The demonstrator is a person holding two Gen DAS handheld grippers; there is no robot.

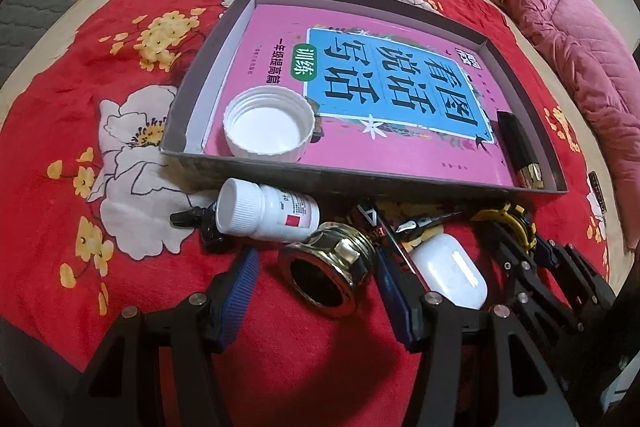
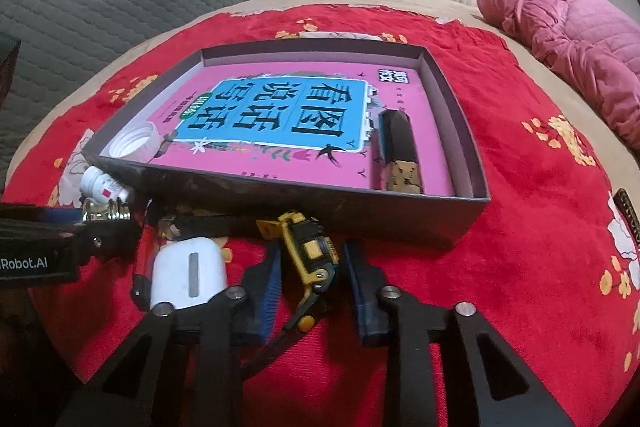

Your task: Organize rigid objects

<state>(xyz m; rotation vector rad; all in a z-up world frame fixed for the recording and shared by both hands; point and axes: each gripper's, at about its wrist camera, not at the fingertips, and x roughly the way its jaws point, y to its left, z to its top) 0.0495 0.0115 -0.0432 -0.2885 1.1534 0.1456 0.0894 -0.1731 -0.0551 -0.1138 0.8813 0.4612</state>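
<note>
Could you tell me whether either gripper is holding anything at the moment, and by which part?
Nothing is held. The left gripper stands open around the brass ring, the right gripper open around the yellow toy vehicle.

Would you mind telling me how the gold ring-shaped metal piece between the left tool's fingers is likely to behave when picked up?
The gold metal piece looks like thick, stiff metal, so it is probably heavy for its size. Its polished, shiny rim may slip against the left tool pads. Being round and lying on the soft red blanket, it could roll or tip if nudged.
</note>
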